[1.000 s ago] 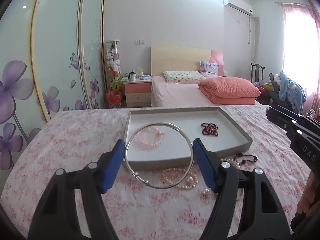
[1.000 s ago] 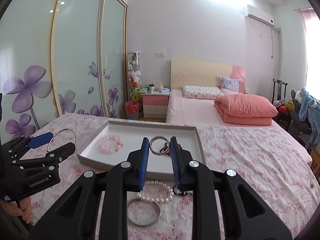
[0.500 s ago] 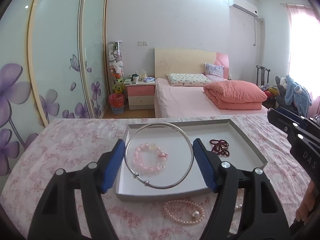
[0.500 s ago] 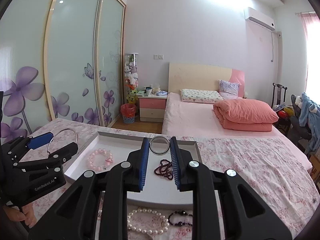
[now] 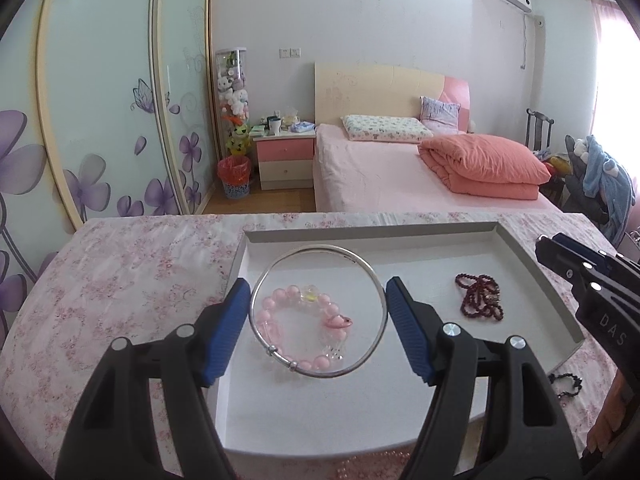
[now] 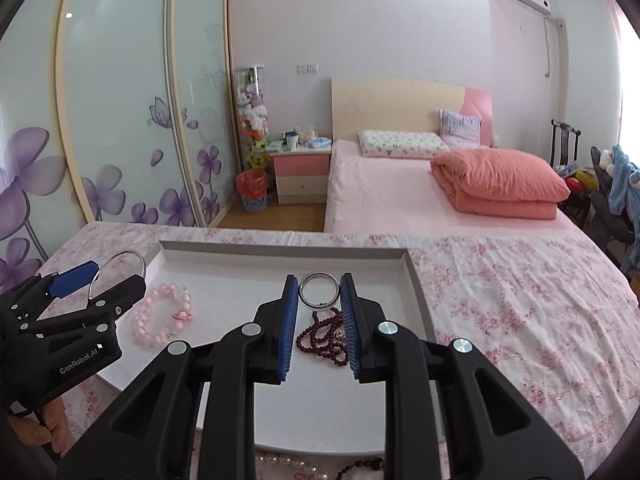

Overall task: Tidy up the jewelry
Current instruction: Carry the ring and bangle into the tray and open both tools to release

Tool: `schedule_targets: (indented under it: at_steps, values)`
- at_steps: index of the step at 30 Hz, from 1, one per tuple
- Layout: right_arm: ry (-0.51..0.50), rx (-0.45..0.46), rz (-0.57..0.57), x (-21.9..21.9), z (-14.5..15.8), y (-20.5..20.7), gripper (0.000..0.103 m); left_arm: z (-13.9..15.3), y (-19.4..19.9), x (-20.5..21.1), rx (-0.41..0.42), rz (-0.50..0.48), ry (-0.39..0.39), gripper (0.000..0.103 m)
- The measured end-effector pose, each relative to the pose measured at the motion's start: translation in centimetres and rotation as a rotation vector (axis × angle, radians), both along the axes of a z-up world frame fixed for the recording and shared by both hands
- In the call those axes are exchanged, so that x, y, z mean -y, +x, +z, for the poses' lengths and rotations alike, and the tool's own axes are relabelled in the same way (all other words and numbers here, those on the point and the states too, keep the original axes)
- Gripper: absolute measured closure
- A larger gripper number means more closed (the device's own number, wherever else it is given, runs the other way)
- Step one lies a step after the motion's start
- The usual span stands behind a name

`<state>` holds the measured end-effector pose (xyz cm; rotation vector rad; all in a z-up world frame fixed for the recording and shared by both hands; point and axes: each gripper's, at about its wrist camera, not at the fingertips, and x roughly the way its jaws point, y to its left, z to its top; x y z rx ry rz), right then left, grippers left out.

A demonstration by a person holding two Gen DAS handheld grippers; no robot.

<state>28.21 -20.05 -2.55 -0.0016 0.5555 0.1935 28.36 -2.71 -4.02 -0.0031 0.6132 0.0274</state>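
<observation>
My left gripper (image 5: pixel 318 312) is shut on a large thin silver bangle (image 5: pixel 276 264) and holds it over the left half of the grey tray (image 5: pixel 532 264). Under it in the tray lies a pink bead bracelet (image 5: pixel 280 312). A dark red bead bracelet (image 5: pixel 480 298) lies in the tray's right half. My right gripper (image 6: pixel 319 300) is shut on a small wide silver bangle (image 6: pixel 320 278) and holds it above the dark red beads (image 6: pixel 320 336) in the tray (image 6: pixel 416 280). The left gripper shows at the left of the right wrist view (image 6: pixel 80 300).
The tray sits on a table under a pink floral cloth (image 6: pixel 520 300). A pearl bracelet (image 6: pixel 288 462) and a black bead bracelet (image 5: pixel 566 384) lie on the cloth beside the tray's near edge. A bed, a nightstand and wardrobe doors stand beyond.
Both grippers have moved forward over the tray with their bangles held. The tray now fills the lower view and the pearls have slipped to the bottom edge.
</observation>
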Motion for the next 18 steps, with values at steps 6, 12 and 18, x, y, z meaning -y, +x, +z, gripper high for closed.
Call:
schedule_targets:
  at_steps: [6,12,18]
  values:
    - [-0.002,-0.073,0.002,0.1,-1.7,1.5,0.080,-1.4,1.5,-0.1,-0.044,-0.011,-0.005,0.035]
    - [0.001,-0.120,-0.002,0.0,-2.7,2.3,0.080,-2.3,2.7,-0.1,-0.079,-0.022,0.000,0.035]
    - [0.025,-0.152,-0.011,0.4,-3.1,2.7,0.074,-2.7,3.3,-0.1,-0.103,-0.017,-0.021,0.034]
